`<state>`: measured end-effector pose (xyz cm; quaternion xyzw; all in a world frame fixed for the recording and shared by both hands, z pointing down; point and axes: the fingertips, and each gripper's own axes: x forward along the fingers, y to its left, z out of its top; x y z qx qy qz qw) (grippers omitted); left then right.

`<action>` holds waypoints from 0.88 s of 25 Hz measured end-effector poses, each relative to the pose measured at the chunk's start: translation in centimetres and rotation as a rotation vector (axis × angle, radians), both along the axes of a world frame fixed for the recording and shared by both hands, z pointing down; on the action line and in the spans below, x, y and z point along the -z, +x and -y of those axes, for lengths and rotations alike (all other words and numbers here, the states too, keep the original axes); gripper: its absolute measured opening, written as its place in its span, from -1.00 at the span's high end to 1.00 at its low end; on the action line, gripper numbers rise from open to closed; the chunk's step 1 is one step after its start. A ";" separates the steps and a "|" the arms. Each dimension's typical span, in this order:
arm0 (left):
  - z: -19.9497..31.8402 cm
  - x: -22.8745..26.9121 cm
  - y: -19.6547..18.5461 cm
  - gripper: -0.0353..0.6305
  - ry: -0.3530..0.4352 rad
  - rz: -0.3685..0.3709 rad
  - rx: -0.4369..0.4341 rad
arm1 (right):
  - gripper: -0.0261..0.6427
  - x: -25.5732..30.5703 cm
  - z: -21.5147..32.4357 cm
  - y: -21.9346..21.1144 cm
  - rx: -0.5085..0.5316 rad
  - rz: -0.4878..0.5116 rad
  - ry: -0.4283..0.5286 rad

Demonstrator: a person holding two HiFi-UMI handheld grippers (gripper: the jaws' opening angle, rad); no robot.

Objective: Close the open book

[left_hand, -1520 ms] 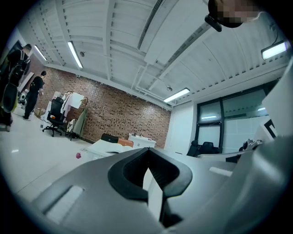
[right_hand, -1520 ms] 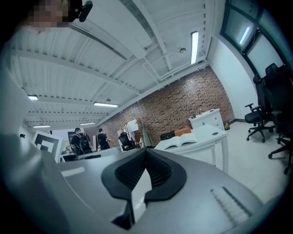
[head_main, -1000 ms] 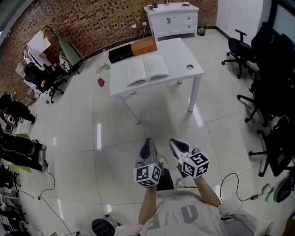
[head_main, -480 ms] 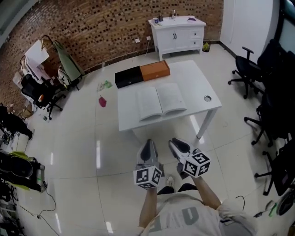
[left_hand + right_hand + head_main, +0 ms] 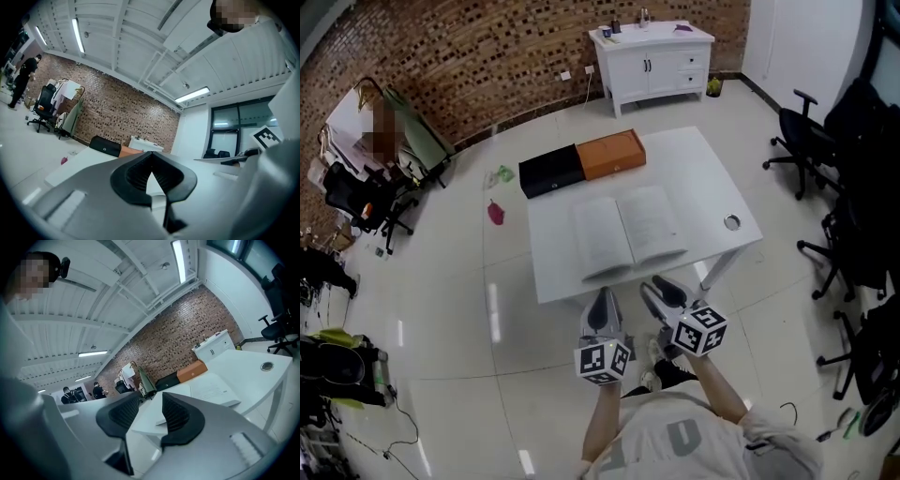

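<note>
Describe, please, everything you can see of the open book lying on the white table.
The open book lies flat, face up, on the white table, near its front edge. Two pale paper page blocks, both carrying faint grey print too small to read, curve down into a central gutter. Only the table touches it.

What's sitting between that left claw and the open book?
Nothing but a bare strip of white table lies between the left gripper and the open book; the head view shows this.
</note>
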<state>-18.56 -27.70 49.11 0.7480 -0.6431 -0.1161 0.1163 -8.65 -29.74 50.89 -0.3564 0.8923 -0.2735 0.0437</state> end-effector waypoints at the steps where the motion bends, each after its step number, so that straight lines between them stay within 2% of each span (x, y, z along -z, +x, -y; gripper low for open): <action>1: 1.2 -0.3 -0.2 0.86 -0.004 0.001 -0.002 | 0.48 -0.5 1.0 -0.2 -0.003 -0.009 -0.003; 5: 5.3 -1.5 -0.3 0.86 -0.021 0.017 -0.012 | 0.48 -1.8 4.5 -0.6 -0.009 -0.095 0.037; 7: 7.0 -1.9 0.3 0.86 -0.021 0.014 -0.007 | 0.48 -2.5 6.3 -0.2 -0.002 -0.092 0.023; 10: 8.9 -2.3 1.1 0.86 -0.025 0.018 -0.015 | 0.50 -4.9 8.8 1.0 -0.029 -0.038 -0.061; 14: 10.5 -3.5 -0.4 0.86 -0.078 -0.010 -0.008 | 0.36 -10.6 9.9 1.5 -0.086 -0.053 -0.220; 15: 10.9 -3.7 -0.7 0.86 -0.090 -0.016 -0.009 | 0.33 -12.1 10.1 1.8 -0.114 -0.013 -0.296; 18: 12.0 -3.6 -1.4 0.86 -0.106 -0.001 -0.030 | 0.21 -15.7 10.8 3.4 -0.253 0.206 -0.537; 20: 12.6 -3.7 -1.8 0.86 -0.111 0.006 -0.041 | 0.20 -17.1 11.5 4.7 -0.333 0.282 -0.606; 22: 13.4 -3.9 -2.3 0.86 -0.113 0.005 -0.038 | 0.20 -17.8 12.8 5.5 -0.389 0.346 -0.633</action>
